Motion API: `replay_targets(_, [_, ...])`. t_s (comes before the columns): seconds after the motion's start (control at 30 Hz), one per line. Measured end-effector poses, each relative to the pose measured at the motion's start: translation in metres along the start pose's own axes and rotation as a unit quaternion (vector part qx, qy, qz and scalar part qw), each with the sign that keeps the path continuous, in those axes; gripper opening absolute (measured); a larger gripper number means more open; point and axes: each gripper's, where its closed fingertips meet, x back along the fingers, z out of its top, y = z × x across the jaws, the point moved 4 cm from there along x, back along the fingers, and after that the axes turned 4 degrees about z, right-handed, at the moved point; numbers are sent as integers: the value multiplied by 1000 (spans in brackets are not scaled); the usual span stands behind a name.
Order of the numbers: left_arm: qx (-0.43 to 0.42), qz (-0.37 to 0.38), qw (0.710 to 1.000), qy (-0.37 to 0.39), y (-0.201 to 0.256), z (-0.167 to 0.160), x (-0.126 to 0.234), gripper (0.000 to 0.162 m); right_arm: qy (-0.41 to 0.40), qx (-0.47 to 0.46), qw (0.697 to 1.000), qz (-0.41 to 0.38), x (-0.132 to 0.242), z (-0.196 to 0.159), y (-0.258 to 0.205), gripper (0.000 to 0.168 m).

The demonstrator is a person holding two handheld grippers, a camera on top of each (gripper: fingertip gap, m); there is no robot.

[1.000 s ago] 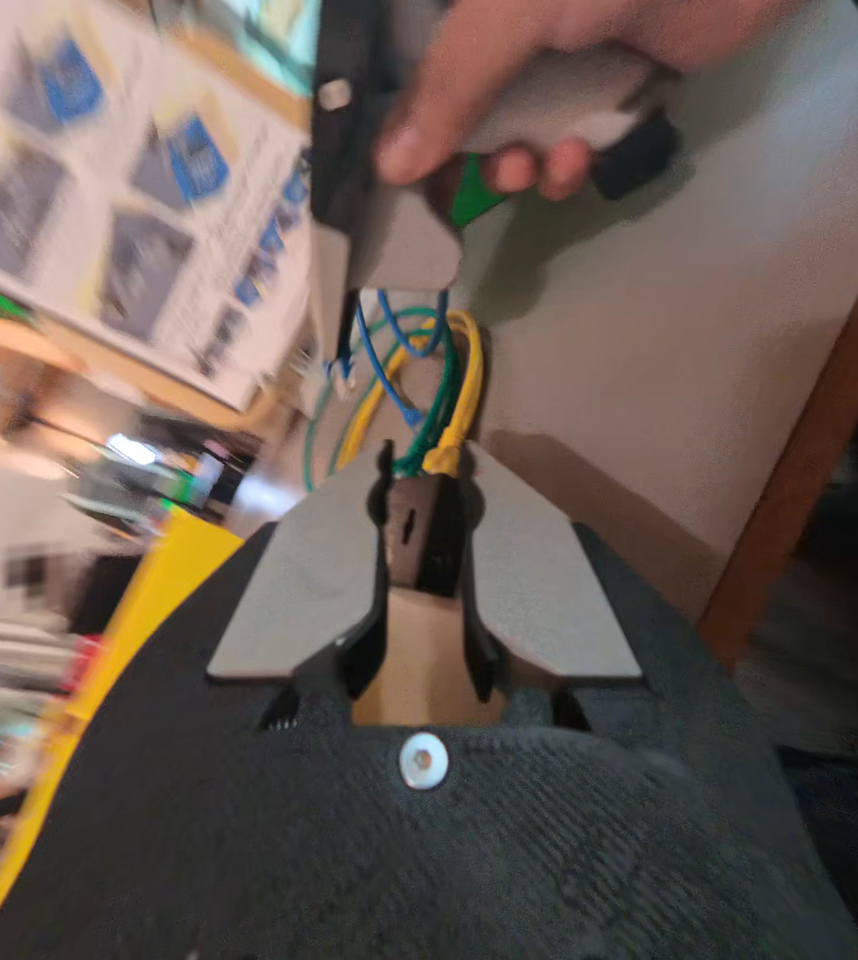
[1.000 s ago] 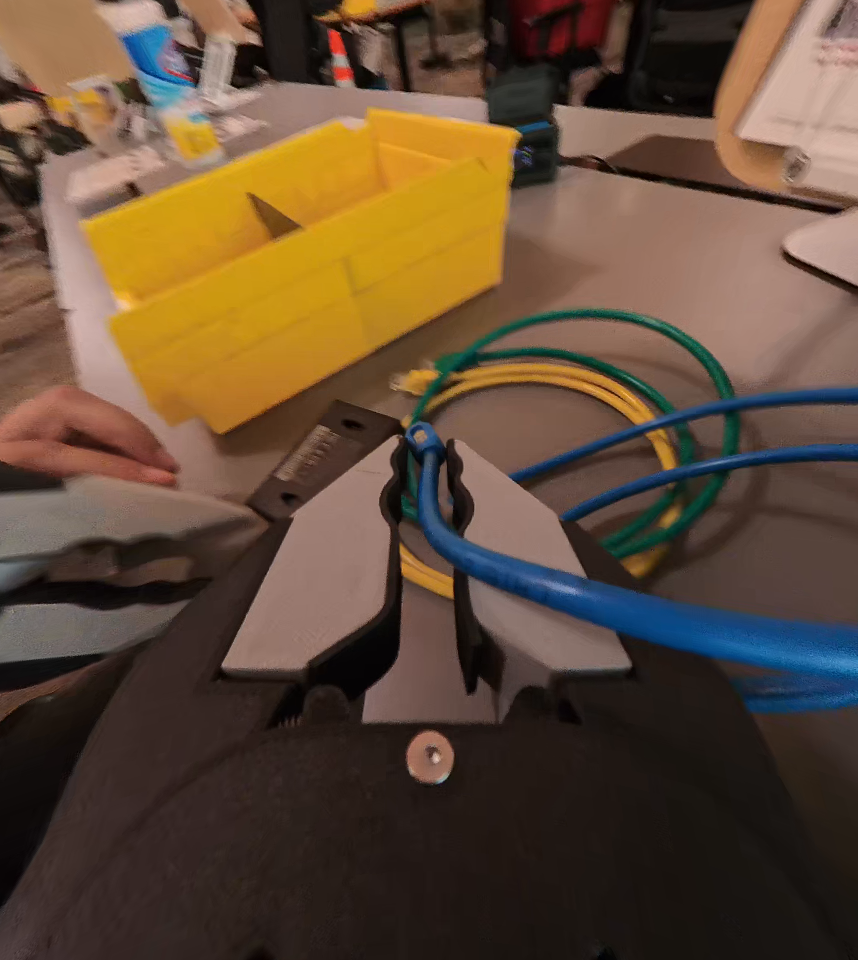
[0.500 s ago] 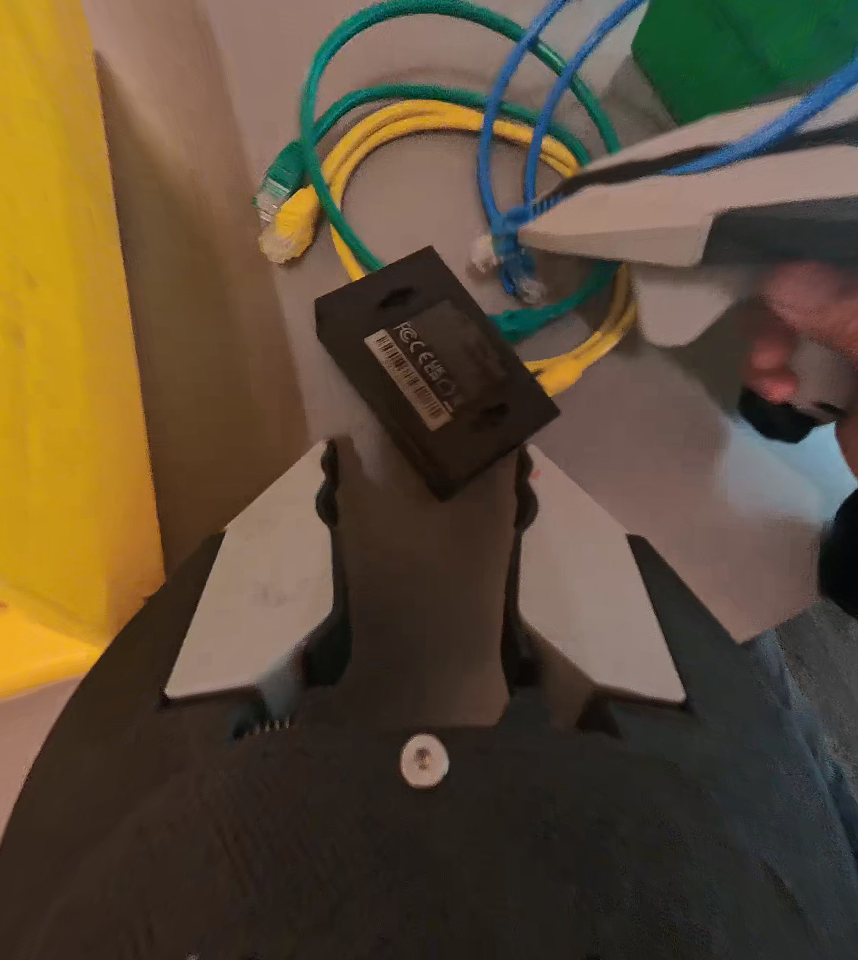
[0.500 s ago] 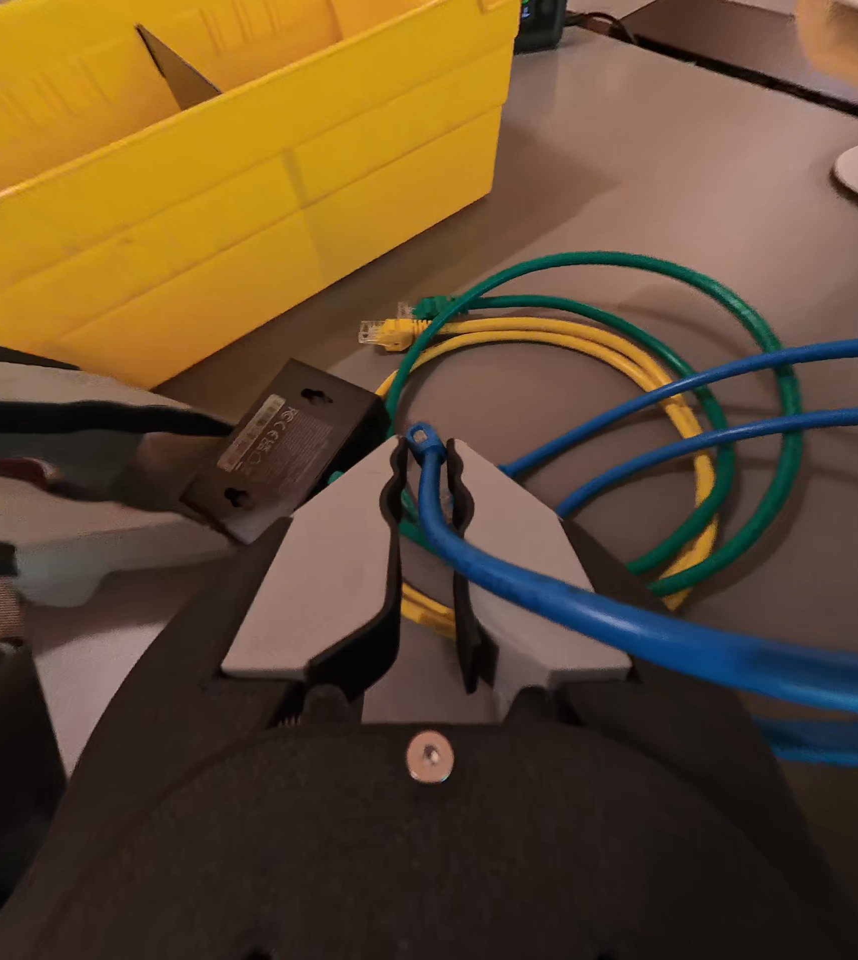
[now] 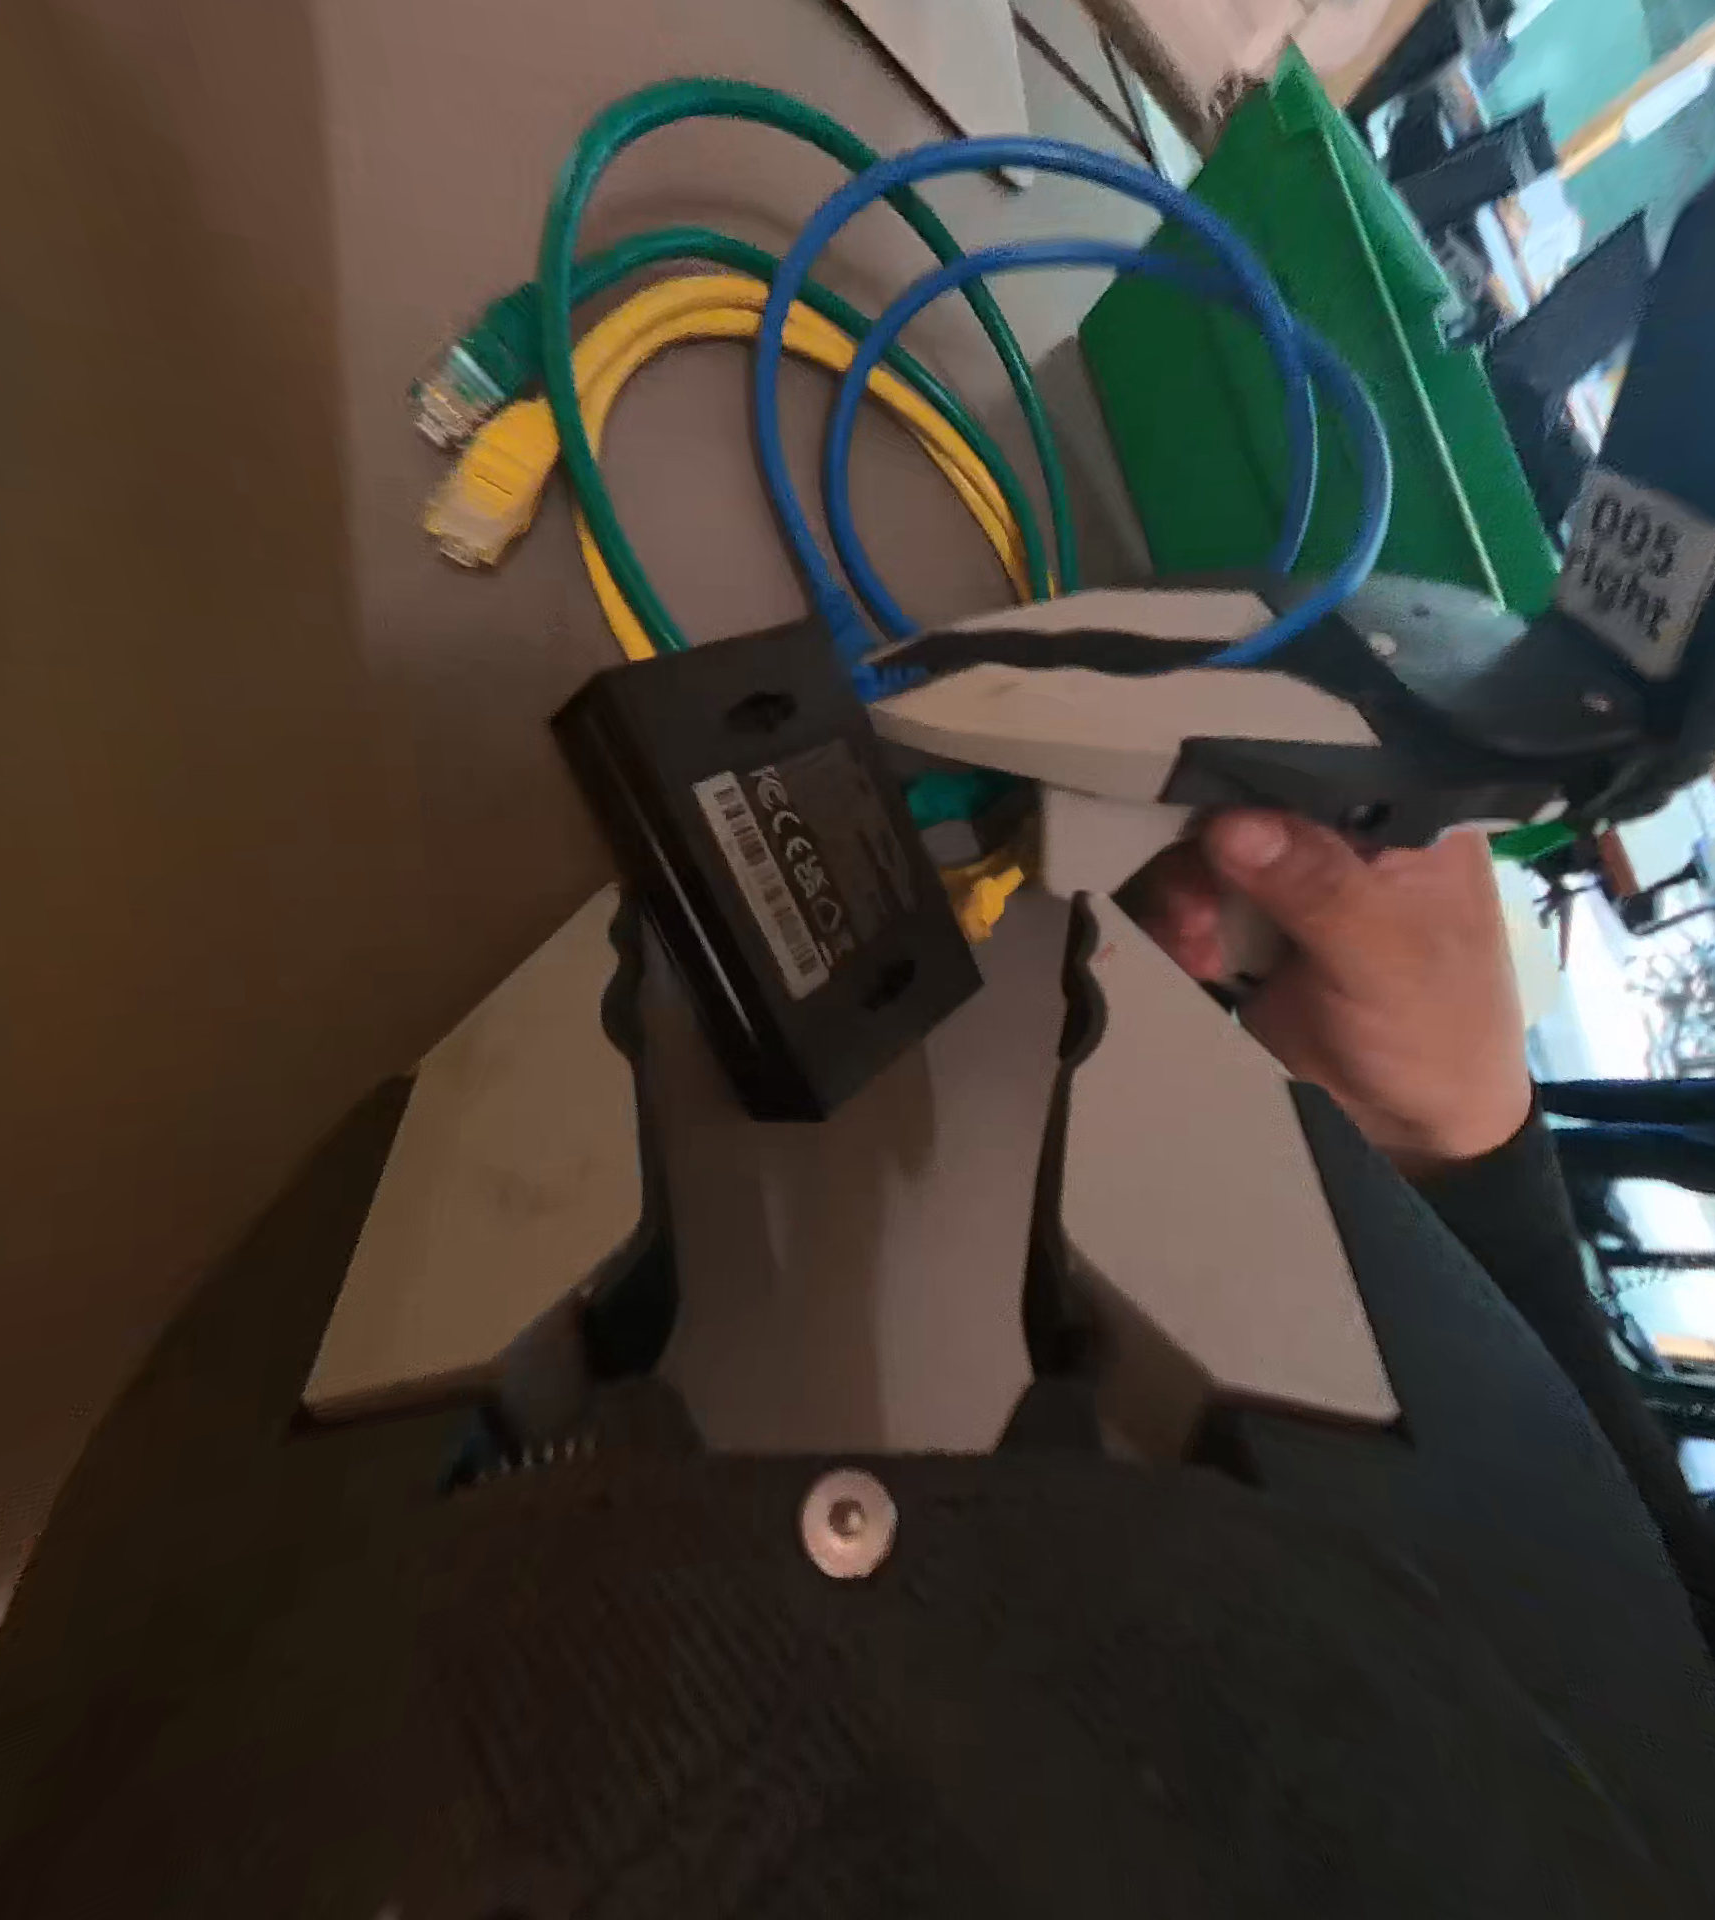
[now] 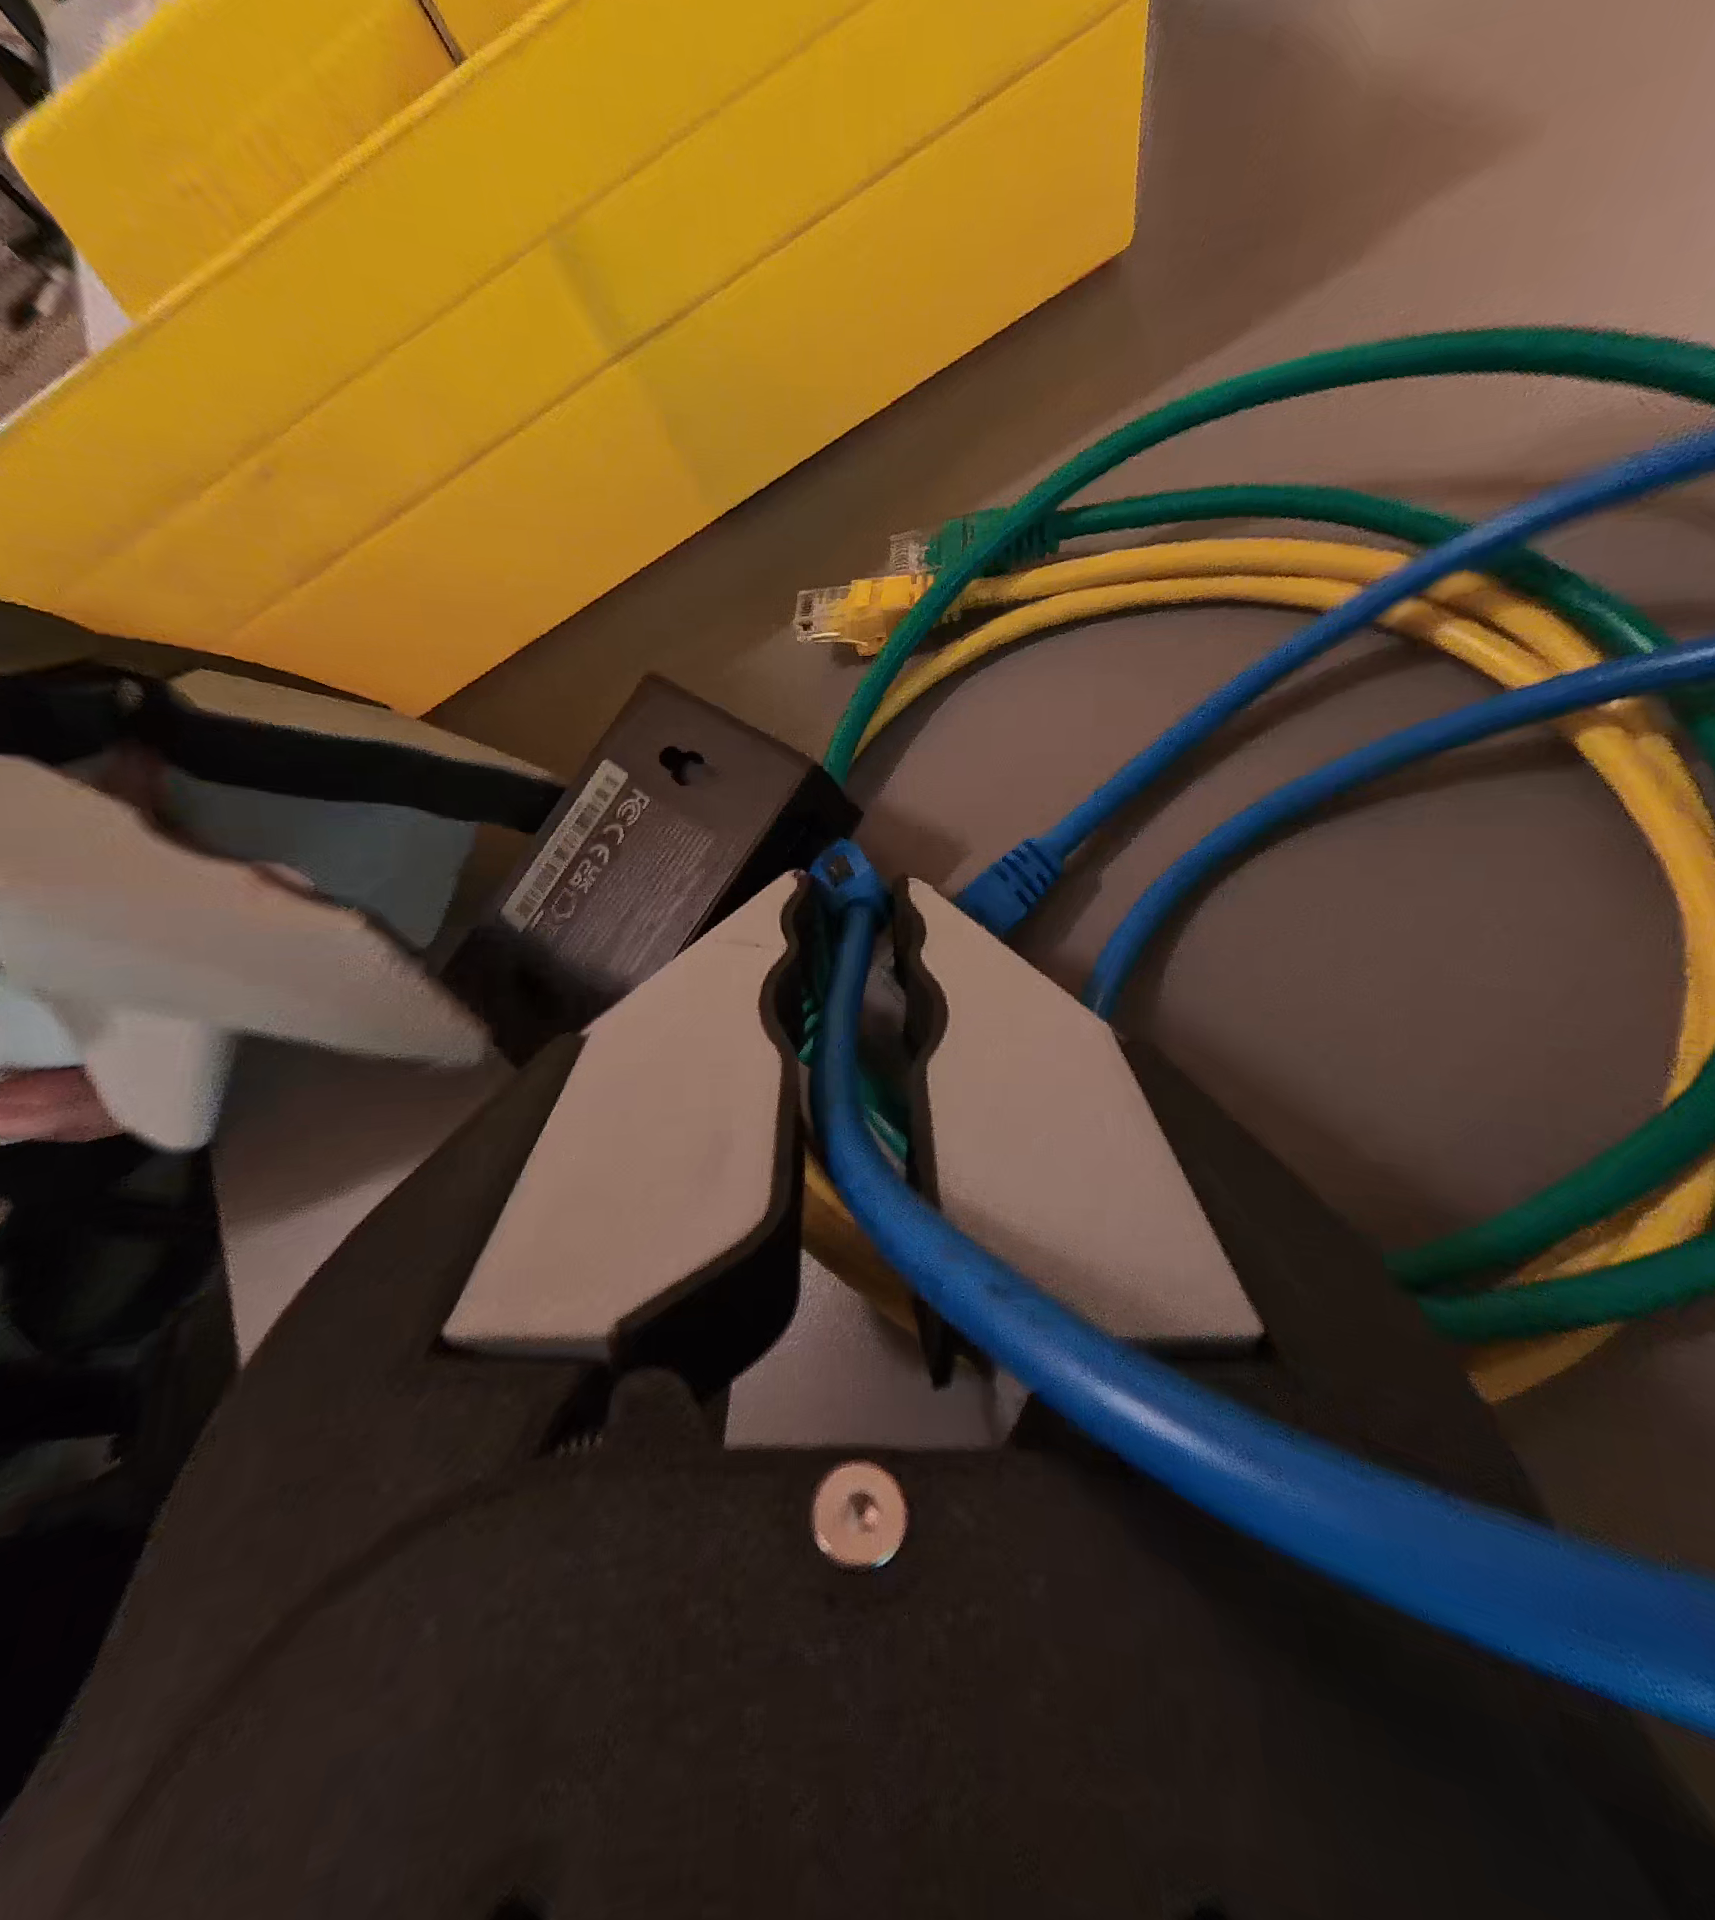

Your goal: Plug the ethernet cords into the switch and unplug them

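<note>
Right tool is clamped on the blue cord just behind its plug, the cord running back between the two fingers and looping off to the right. That plug sits right at the end face of the black switch, touching it or nearly so; whether it is seated in a port cannot be told. The switch lies label side up on the counter, tilted, with its near corner reaching in between the fingers of the left tool. Left tool's fingers stand apart on either side of that corner; the left fingertip is against or just beside the switch's long side, while the right one is clear of it. In the left wrist view the right tool comes in from the right, held by a hand.

Blue cord's other plug lies free on the counter just right of the right tool. Beyond it the green cord and yellow cord lie coiled together, their loose plugs side by side near the yellow bin, which stands along the counter's far left. A green bin sits past the coils in the left wrist view.
</note>
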Motion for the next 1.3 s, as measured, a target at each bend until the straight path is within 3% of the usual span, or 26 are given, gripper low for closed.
replay_targets(0.1, [-7,33,999,-1,-11,6,-5,62,-1,-28,999,33,0,-1,1,12])
replay_targets(0.23, [-16,13,1000,-6,-5,7,-5,79,1,-41,997,58,2,-2,-1,11])
replay_targets(0.33, [-70,34,996,34,-12,9,2,48,18,-27,998,63,7,0,-5,11])
replay_targets(0.53, [-120,-61,982,130,6,17,28,33,79,-41,988,124,21,9,-12,11])
replay_targets(0.8, [-134,-143,966,167,20,16,43,30,115,-22,979,169,33,13,-22,11])
replay_targets(1.0, [-114,-181,970,116,30,7,31,40,118,11,976,183,36,14,-33,11])
replay_targets(1.07, [-110,-181,975,67,34,-1,20,59,117,24,973,196,34,14,-42,11])
replay_targets(1.17, [-115,-152,981,44,32,-4,11,31,123,20,972,200,36,14,-43,11])
replay_targets(1.3, [-124,-157,979,30,28,-3,12,28,120,5,974,194,39,12,-34,11])
